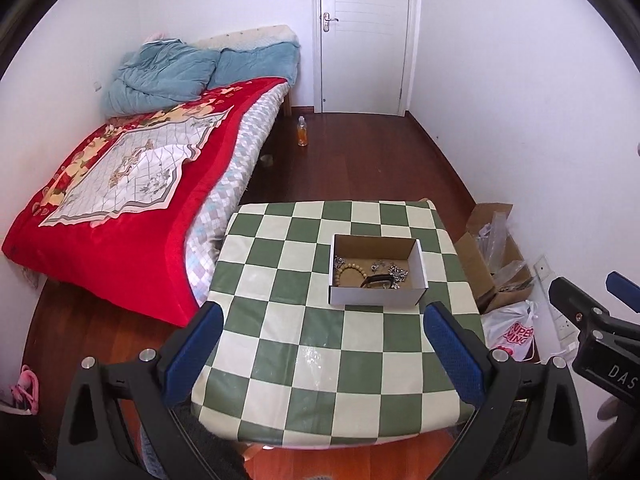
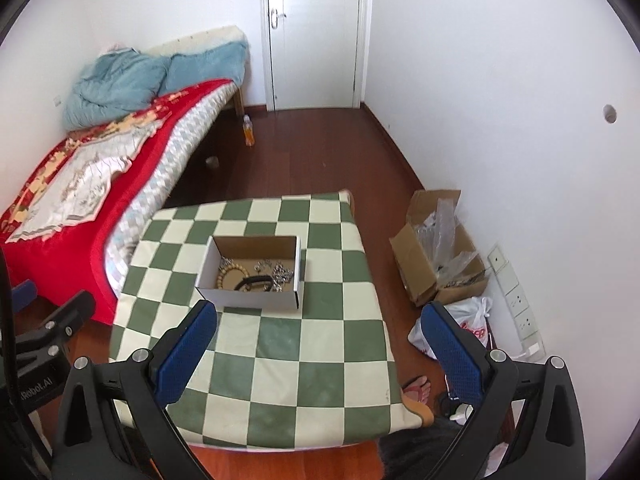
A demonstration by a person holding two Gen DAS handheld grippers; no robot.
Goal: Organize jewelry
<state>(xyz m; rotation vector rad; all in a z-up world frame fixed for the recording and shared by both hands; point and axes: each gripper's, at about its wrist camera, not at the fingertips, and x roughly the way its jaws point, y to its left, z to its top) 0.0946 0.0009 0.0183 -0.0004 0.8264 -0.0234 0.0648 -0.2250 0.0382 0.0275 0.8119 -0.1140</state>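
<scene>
Jewelry — a wooden bead bracelet (image 1: 351, 273), silver chains (image 1: 394, 270) and a dark band (image 1: 378, 280) — lies inside a small open cardboard box (image 1: 376, 298) on the green-and-cream checkered table (image 1: 320, 364). Both claws hover near the table's front edge, short of the box: the left claw (image 1: 323, 354) and the right claw (image 2: 318, 354) each have their 2 blue-padded fingers spread wide apart, holding nothing.
</scene>
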